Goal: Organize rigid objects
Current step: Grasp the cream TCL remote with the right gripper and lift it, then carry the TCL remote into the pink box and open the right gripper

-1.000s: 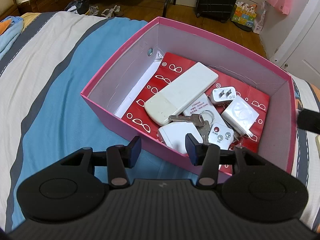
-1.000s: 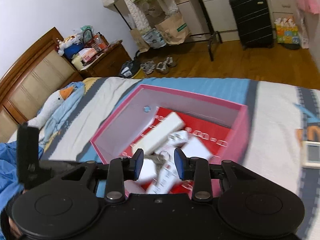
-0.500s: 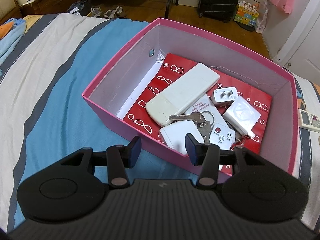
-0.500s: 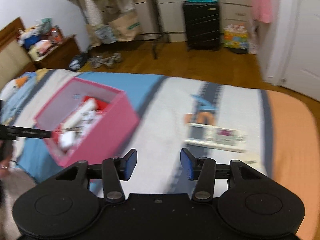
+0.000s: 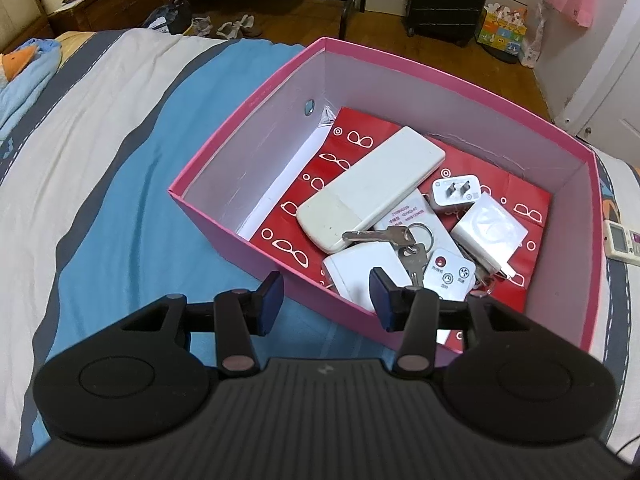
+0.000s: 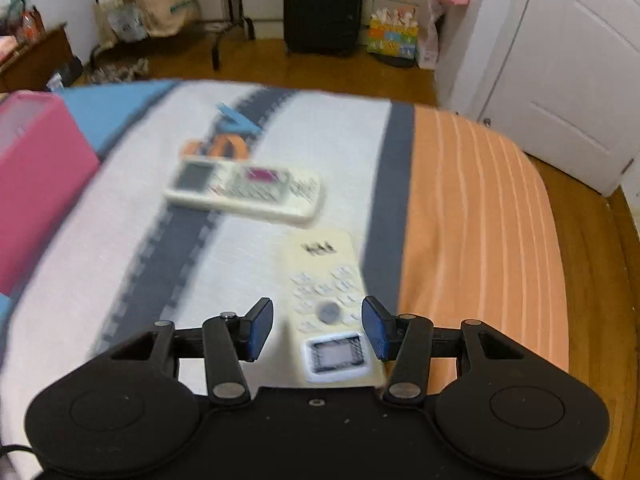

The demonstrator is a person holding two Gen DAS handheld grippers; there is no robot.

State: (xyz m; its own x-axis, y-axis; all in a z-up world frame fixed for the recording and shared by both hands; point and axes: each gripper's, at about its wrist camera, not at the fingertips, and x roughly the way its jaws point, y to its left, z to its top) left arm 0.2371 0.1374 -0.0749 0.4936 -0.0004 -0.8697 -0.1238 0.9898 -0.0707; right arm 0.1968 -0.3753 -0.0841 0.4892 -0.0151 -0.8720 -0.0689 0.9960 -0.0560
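A pink box point(image 5: 256, 96) sits on the bed and holds a long white remote point(image 5: 372, 188), keys point(image 5: 396, 240), a white plug point(image 5: 456, 192), a white adapter point(image 5: 490, 232) and a small white remote with a red button point(image 5: 448, 276). My left gripper point(image 5: 326, 296) hovers open over the box's near wall, with nothing in it. In the blurred right wrist view, a cream remote point(image 6: 320, 276) lies lengthwise on the bed, display end toward me. My right gripper point(image 6: 318, 326) stands open astride it, pads apart from its sides. A second remote point(image 6: 244, 192) lies crosswise beyond it.
The pink box point(image 6: 36, 176) is at the left of the right wrist view. An orange stretch of bedding point(image 6: 480, 240) runs to the bed's right edge, with wooden floor below. A black suitcase point(image 6: 324, 4) and a white door point(image 6: 580, 80) stand beyond the bed.
My right gripper swung from over the pink box to the right and down above the two remotes, and its jaws widened. The left gripper and the box's contents stayed put.
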